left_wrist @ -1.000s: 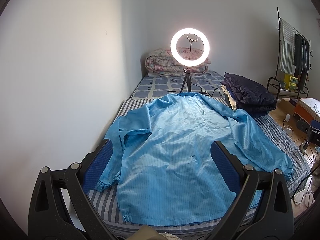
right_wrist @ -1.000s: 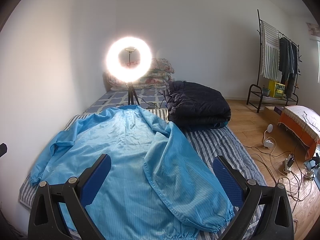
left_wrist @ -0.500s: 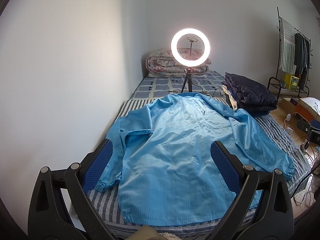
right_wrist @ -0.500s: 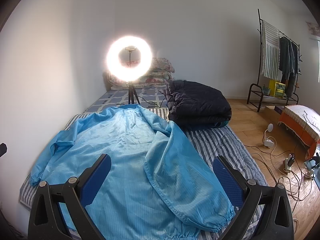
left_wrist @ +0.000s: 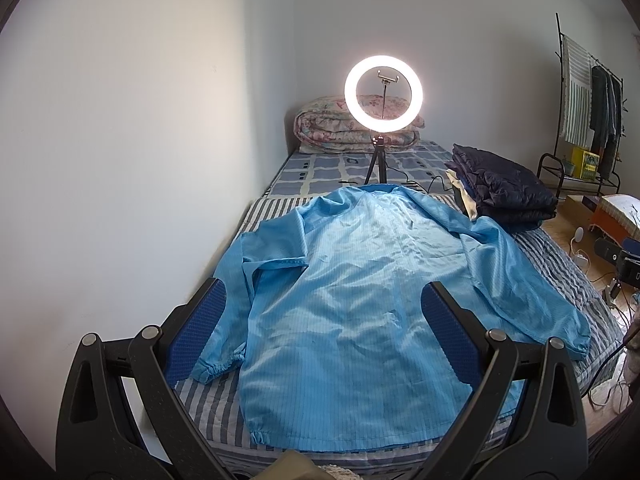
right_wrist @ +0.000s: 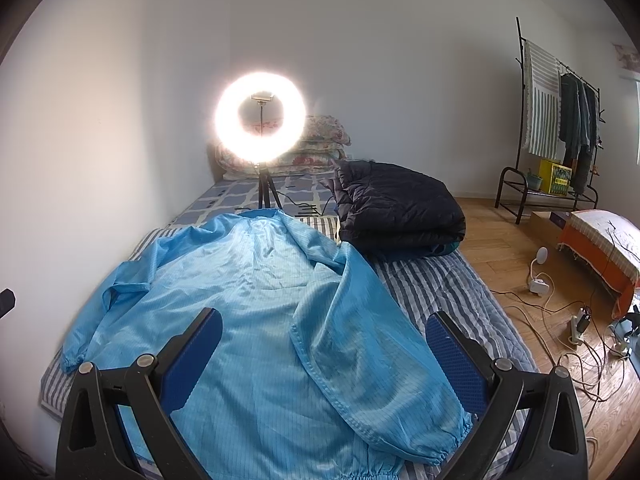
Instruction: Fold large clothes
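A large light-blue jacket (left_wrist: 360, 296) lies spread flat, back up, on the striped bed (left_wrist: 216, 404), collar toward the far end. It also shows in the right wrist view (right_wrist: 248, 304), with its right sleeve (right_wrist: 376, 364) lying beside the body. My left gripper (left_wrist: 324, 312) is open and empty, held above the jacket's hem. My right gripper (right_wrist: 324, 340) is open and empty, held above the hem and the right sleeve.
A lit ring light on a tripod (left_wrist: 382, 94) stands on the bed past the collar. A folded dark padded jacket (right_wrist: 396, 210) lies at the far right of the bed. Rolled quilts (left_wrist: 340, 128) lie at the head. A wall runs along the left. Cables (right_wrist: 560, 320) lie on the floor to the right.
Both views have shifted only slightly. The jacket has not moved and both grippers stay open.
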`<state>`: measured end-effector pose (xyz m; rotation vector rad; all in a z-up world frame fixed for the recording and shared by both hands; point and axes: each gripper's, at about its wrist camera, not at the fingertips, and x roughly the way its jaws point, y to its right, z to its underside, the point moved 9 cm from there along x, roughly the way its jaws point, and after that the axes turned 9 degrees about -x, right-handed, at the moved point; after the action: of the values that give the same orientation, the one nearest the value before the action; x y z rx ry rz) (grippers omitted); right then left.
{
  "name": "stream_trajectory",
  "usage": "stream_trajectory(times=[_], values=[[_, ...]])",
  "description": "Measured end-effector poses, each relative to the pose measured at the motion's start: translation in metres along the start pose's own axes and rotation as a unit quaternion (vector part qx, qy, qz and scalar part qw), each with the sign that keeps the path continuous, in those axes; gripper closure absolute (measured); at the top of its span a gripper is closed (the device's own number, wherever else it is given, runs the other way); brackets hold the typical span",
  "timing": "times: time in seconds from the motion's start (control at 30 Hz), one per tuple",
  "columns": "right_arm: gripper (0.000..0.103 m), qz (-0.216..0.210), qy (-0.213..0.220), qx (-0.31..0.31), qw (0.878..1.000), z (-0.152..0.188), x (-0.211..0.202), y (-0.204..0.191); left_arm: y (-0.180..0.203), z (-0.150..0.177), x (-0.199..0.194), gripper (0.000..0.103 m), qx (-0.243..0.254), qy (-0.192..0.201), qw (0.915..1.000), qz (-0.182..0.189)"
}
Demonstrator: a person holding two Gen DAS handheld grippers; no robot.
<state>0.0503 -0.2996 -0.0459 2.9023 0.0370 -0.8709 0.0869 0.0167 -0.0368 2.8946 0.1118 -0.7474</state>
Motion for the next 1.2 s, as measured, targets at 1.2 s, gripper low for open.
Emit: stream_trajectory(times=[1.2], values=[[0.000,-0.084,0.024,-0.040,0.995,-0.026,0.024,-0.093,-0.042,0.024,-0.022,0.003,0.003,0.006,0.9998,-0.021]])
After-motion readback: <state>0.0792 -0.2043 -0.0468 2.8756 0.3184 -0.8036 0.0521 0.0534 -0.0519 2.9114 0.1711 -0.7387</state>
